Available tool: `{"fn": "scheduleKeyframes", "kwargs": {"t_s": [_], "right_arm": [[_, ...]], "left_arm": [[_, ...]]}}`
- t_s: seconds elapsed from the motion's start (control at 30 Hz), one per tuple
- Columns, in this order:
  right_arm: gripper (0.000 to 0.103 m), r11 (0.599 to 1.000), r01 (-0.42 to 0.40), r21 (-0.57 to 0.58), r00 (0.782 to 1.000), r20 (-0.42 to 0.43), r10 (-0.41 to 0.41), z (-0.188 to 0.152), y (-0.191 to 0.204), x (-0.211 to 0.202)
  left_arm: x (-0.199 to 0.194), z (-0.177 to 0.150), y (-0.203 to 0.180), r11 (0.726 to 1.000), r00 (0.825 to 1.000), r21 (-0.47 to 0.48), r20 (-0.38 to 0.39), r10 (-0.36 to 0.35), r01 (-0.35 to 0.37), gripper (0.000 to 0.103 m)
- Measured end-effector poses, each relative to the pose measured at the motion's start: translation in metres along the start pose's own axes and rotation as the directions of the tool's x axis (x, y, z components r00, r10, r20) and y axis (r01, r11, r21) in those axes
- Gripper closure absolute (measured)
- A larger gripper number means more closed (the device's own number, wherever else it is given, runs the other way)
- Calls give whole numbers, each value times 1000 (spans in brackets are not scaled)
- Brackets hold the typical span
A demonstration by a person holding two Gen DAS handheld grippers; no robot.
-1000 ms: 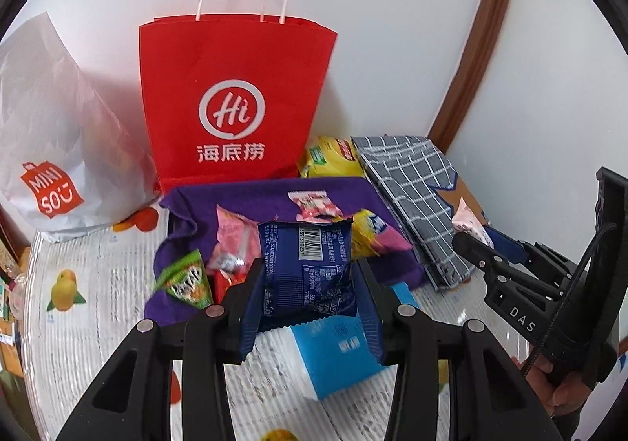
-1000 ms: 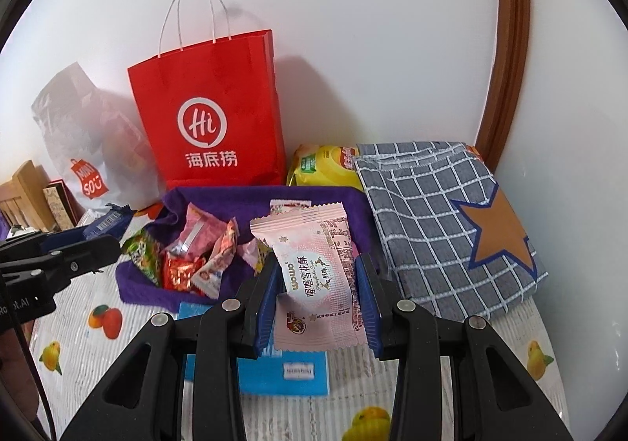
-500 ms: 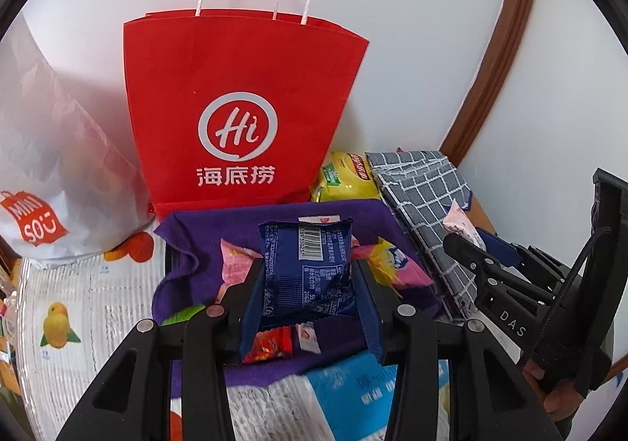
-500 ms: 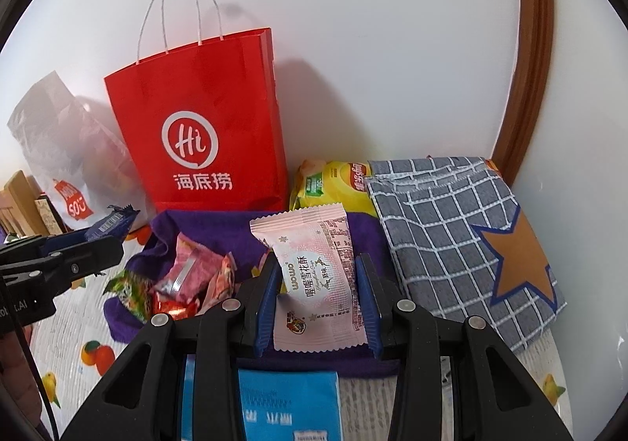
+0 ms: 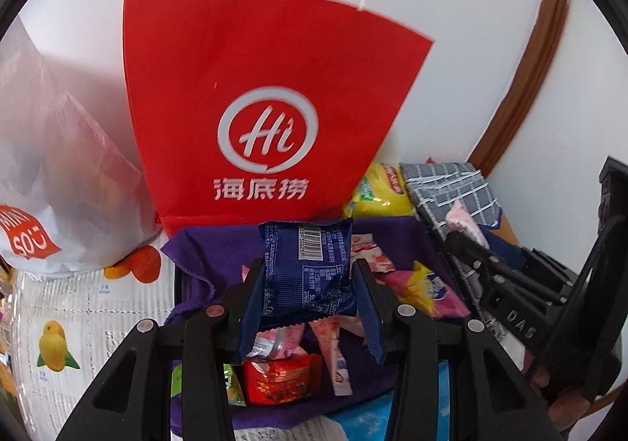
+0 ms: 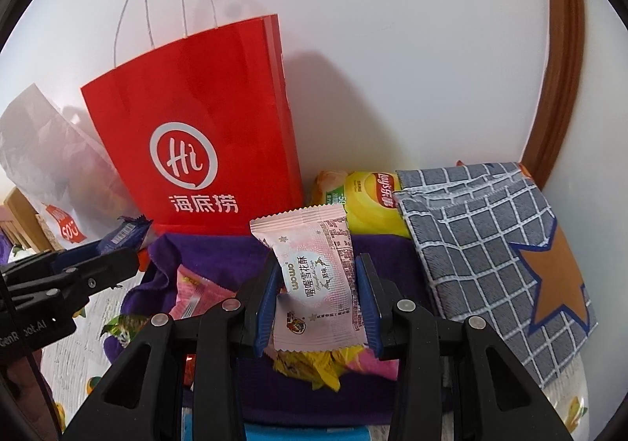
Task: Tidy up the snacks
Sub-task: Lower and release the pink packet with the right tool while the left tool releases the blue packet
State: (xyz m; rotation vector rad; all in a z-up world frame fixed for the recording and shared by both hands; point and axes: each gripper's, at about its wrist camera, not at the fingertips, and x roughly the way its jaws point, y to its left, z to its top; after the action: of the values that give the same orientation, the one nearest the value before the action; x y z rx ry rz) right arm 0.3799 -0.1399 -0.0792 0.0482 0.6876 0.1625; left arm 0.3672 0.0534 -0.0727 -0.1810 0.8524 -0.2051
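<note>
Left wrist view shows the left hand-held gripper clamped across a light, crinkly blue snack packet, the right hand-held gripper likewise pinching a soft pink packet mid-body.

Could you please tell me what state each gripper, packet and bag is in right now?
left gripper: shut on blue packet
right gripper: shut on pink packet
red paper bag: upright against the wall
checked grey bag: leaning back
purple tray: holds loose snacks

Red bag handles cut off at top edge
</note>
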Motion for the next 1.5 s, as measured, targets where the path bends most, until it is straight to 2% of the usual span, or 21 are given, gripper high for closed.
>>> {"fn": "scheduleKeyframes", "kwargs": {"t_s": [0.23,0.6,0.8,0.9,1.13,1.5], "right_arm": [[65,1000,-7,7,999,-38,7,-3,-5,26],[65,1000,-8,-14,996,-89,7,-9,-17,44],[65,1000,-26,-5,992,-126,25,-14,-22,57],[65,999,-49,-9,987,-153,47,-18,-19,66],[64,998,-44,-37,976,-215,35,-26,-14,85],[61,996,-41,-78,979,-200,25,-28,-7,83]], "left_arm": [[25,-2,11,999,998,-24,-53,22,-23,62],[36,-6,28,997,997,-64,-65,44,-48,62],[47,-8,40,994,996,-104,-91,23,-32,62],[57,-11,37,994,993,-101,-120,23,-35,62],[73,-16,32,995,983,-87,-182,36,-53,62],[82,-18,29,996,974,-61,-220,47,-61,60]]}}
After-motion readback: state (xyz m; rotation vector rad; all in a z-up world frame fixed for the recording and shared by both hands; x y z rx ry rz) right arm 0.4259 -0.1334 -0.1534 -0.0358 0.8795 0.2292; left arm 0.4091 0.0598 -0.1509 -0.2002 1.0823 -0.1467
